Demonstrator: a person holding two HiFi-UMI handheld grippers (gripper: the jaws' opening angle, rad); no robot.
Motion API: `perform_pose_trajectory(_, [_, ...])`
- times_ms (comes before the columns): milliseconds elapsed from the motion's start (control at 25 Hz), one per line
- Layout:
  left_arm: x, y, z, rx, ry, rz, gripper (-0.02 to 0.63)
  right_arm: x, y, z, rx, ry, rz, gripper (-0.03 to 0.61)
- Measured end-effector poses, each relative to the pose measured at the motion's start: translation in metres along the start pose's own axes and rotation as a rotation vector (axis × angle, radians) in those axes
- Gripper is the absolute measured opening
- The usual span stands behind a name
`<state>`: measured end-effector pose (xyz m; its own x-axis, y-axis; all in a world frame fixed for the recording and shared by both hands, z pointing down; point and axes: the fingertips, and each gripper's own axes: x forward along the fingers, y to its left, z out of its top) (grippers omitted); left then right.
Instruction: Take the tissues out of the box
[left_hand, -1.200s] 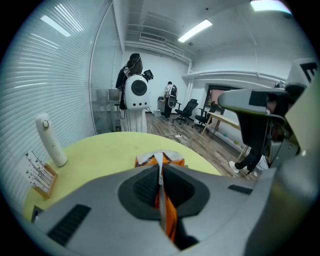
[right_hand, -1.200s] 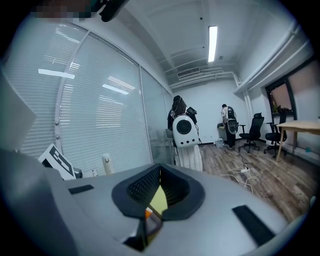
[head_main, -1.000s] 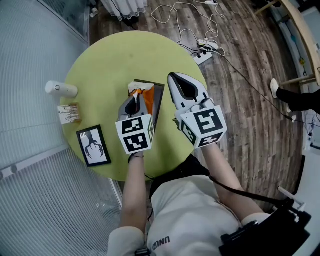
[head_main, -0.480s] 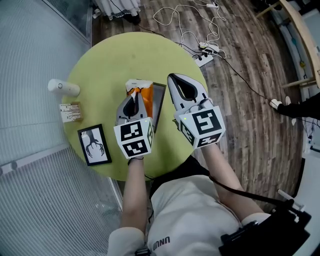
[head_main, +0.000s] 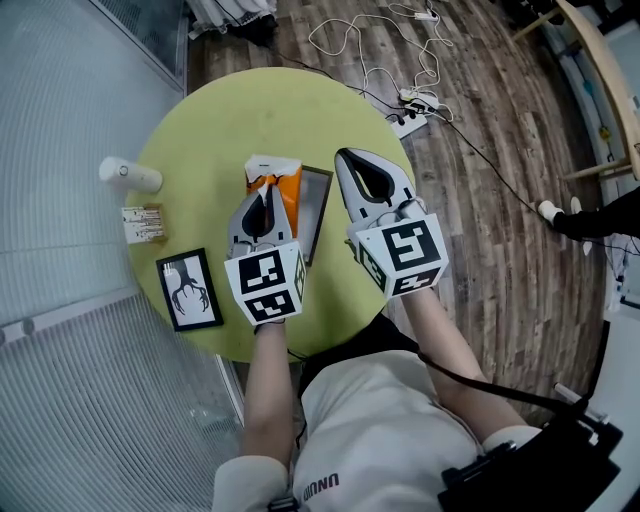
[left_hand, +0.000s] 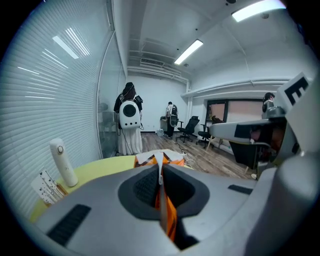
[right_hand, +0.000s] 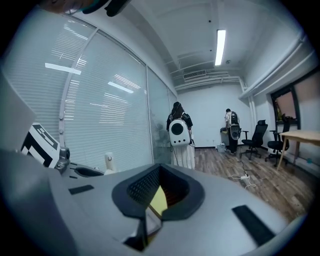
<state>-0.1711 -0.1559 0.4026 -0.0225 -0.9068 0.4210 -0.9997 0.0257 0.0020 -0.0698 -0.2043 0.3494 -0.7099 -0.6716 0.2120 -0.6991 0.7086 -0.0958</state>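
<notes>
An orange tissue box (head_main: 284, 189) stands near the middle of the round yellow-green table (head_main: 210, 120), with white tissue (head_main: 272, 164) showing at its top. My left gripper (head_main: 262, 192) sits just on the near side of the box, and its jaws are shut on a thin strip of white tissue (left_hand: 159, 161). The left gripper view shows the gripper (left_hand: 160, 172) with the orange box (left_hand: 173, 161) right behind the closed jaws. My right gripper (head_main: 347, 154) hovers to the right of the box, shut, with nothing seen in it. In the right gripper view (right_hand: 159, 170) it faces the blinds.
A dark flat tray (head_main: 320, 200) lies under and to the right of the box. At the table's left are a white cylinder (head_main: 130, 175), a small card box (head_main: 141, 223) and a black picture frame (head_main: 187, 290). Cables and a power strip (head_main: 410, 100) lie on the wooden floor.
The left gripper has drawn a little toward the person with the tissue still in it. The orange box has shifted slightly left against the dark tray. The right gripper has hardly moved.
</notes>
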Motion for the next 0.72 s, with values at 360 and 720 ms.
perform_pose_trajectory(360, [-0.011, 0.004, 0.014, 0.018, -0.085, 0.013, 0.015, -0.003, -0.001, 0.0, -0.022, -0.008, -0.015, 0.019])
perform_pose_trajectory(720, [-0.015, 0.003, 0.026, 0.033, -0.137, 0.012, 0.015, -0.004, -0.002, 0.004, -0.032, -0.024, -0.031, 0.018])
